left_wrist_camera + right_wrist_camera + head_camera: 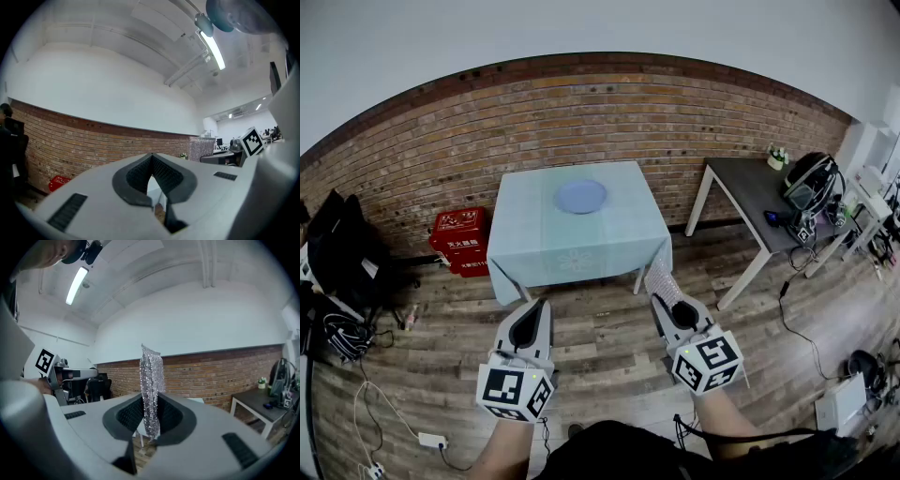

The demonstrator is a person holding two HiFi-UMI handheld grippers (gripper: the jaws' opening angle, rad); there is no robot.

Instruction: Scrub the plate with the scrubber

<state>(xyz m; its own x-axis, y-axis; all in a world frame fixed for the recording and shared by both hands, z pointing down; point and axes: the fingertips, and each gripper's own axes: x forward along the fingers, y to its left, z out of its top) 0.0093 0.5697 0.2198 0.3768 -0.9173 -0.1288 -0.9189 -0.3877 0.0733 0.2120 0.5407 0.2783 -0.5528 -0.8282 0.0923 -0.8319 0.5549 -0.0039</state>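
Head view: tool (pixel 666 305) clamps scrubber (pixel 661 280); plate (pixel 580 196) on table (pixel 534 248)

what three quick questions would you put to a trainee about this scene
1. True or false: the round blue plate lies on the wooden floor.
2. Which gripper holds the silvery mesh scrubber? A) left gripper B) right gripper C) neither
3. What colour is the plastic crate beside the cloth-covered table?

Key: 1 false, the plate is on the table; 2 B; 3 red.
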